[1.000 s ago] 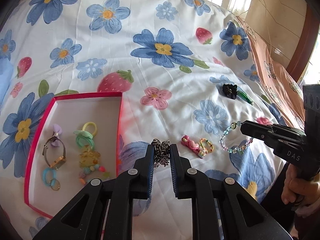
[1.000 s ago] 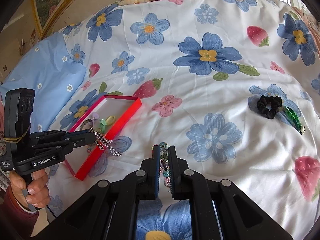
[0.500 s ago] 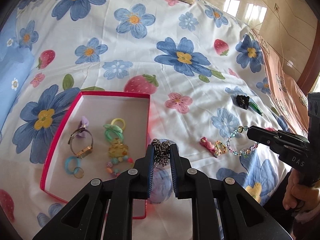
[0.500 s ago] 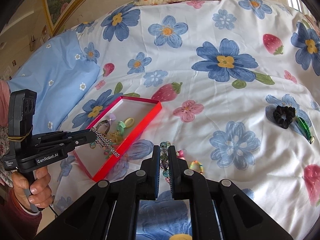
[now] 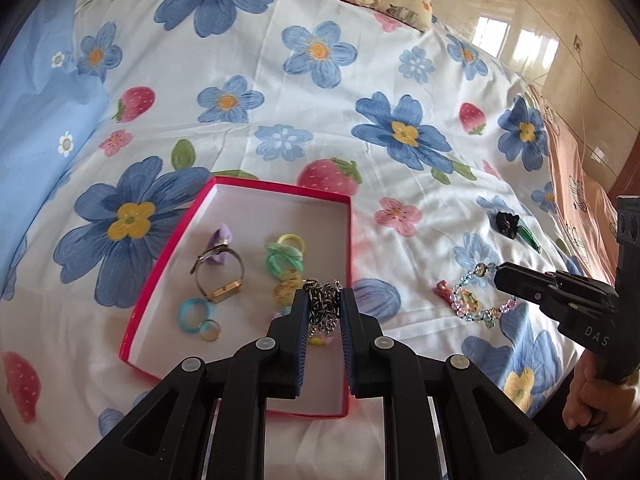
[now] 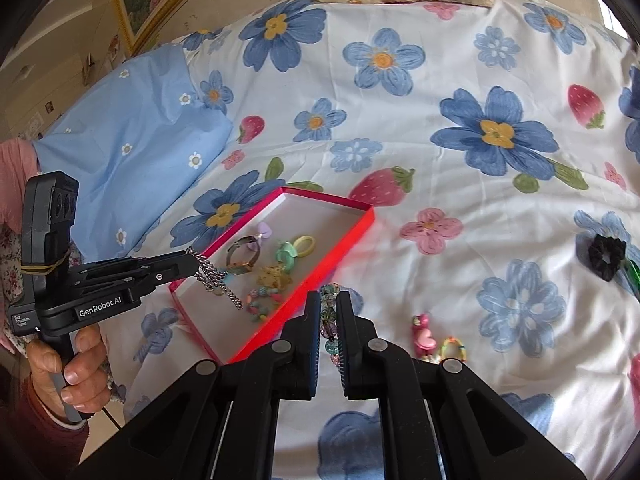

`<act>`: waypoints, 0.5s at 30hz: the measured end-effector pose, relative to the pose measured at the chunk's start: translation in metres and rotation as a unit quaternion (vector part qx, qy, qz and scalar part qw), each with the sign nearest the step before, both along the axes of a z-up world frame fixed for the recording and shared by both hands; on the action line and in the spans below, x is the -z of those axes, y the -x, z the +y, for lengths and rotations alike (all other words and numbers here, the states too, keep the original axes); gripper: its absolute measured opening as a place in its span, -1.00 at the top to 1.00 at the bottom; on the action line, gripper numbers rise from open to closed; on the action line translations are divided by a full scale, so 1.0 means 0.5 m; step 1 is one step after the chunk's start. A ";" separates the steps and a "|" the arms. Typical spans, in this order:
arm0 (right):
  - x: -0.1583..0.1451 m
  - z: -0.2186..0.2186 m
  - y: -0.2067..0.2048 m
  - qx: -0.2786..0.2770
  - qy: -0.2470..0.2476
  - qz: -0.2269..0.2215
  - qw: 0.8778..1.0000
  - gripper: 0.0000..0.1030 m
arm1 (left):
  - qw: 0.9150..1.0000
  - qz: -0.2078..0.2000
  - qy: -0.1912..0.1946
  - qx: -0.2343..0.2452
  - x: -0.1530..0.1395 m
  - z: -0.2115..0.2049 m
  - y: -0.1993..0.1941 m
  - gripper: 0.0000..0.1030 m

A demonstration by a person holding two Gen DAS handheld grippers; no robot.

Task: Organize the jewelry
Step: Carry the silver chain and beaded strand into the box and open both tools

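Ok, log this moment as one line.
left gripper: shut on metal chain, over red box | right gripper: shut on beaded bracelet

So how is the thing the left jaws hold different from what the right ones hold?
The left gripper is shut on a silver metal chain, bunched and dangling over the red box. The right gripper is shut on a beaded bracelet of clear pastel beads, hanging as an open loop beside the box, above the bedspread. Both are lifted clear.
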State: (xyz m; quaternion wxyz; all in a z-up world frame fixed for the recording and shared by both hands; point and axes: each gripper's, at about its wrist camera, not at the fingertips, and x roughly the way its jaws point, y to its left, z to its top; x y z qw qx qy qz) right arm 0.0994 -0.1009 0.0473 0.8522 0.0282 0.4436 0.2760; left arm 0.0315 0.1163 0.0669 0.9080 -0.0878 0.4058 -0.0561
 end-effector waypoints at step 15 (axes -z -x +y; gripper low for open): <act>0.034 0.177 -0.006 -0.075 -0.015 0.021 0.997 0.86 | 0.998 0.018 0.009 -0.055 0.034 0.103 0.012 0.73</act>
